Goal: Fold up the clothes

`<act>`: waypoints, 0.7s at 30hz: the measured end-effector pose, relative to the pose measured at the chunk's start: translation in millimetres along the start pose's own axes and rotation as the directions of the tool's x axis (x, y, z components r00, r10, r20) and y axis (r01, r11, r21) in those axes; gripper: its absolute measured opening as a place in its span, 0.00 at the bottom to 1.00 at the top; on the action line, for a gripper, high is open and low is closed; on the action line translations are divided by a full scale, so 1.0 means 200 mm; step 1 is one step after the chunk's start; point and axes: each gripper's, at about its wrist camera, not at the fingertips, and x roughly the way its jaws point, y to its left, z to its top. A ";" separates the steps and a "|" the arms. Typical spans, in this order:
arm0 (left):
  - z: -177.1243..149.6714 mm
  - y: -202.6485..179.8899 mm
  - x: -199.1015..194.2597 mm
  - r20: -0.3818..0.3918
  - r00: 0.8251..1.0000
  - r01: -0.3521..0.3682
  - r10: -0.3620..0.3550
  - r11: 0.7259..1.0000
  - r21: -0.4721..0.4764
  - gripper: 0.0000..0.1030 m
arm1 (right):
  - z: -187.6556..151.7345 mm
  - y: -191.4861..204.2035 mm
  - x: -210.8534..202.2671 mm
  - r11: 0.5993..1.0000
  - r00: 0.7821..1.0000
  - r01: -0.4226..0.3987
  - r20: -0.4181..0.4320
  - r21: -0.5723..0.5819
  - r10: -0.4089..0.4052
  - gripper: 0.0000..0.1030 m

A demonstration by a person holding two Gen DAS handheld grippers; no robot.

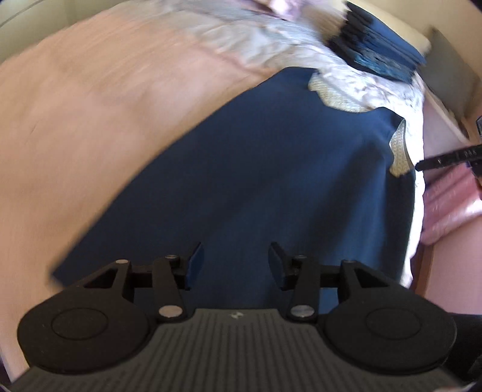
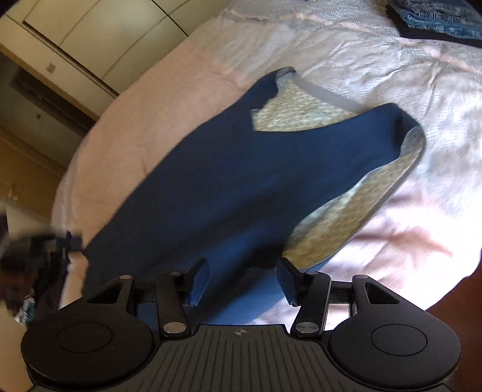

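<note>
Left wrist view is smeared with blur, but the main things read well enough: the left gripper [image 1: 235, 263] has its fingers spread apart with nothing between them, poised over a blue top [image 1: 256, 187] that lies flat on a pink bed [image 1: 90, 120]. The top fills the middle of that view and runs up toward 1 o'clock, where its neck shows a pale patterned lining [image 1: 334, 93]. Beyond the neck lies a rumpled whitish cover [image 1: 241, 36], and at about 1 o'clock, on that cover, sits a dark stack [image 1: 382, 51] — folded clothes, as far as the blur allows. At 3 o'clock a black tip of the right gripper [image 1: 446, 156] comes in from the edge, just beside the top's armhole; whether it touches the cloth I cannot tell. Right wrist view is sharper: the right gripper [image 2: 242, 279] is likewise spread and holds nothing, its fingers over the near edge of the top [image 2: 211, 187]. From there the top stretches toward 12 o'clock, neck lining [image 2: 298, 111] at the far end and an armhole turned open at 2 o'clock, showing the same pattern inside. The cover [image 2: 391, 75] spreads to the right, the stack [image 2: 436, 18] sits at 1 o'clock, and pale cabinet doors [image 2: 75, 33] stand at 10 o'clock. At 9 o'clock, a blurred dark shape is the left gripper [image 2: 45, 247], near the top's left edge.
</note>
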 end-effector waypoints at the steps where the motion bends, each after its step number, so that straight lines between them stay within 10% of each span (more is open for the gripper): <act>1: -0.10 0.01 -0.05 -0.002 1.000 -0.007 0.007 0.999 -0.038 0.44 | 0.00 0.02 0.00 1.000 1.000 -0.008 0.001 -0.011 0.008 0.52; 8: -0.64 0.00 -0.22 -0.051 0.997 -0.069 0.056 0.950 -0.304 0.44 | 0.02 0.11 0.23 0.994 0.979 0.029 -0.199 -0.105 -0.050 0.52; 13: -0.88 -0.12 -0.25 -0.063 0.998 -0.051 0.021 0.848 -0.527 0.44 | 0.05 0.13 0.28 0.975 0.919 0.028 -0.377 -0.221 -0.112 0.52; 21: -1.01 -0.29 -0.16 -0.068 0.997 -0.070 0.030 0.702 -0.708 0.41 | 0.22 -0.06 0.26 0.985 0.923 -0.077 -0.384 -0.152 0.013 0.52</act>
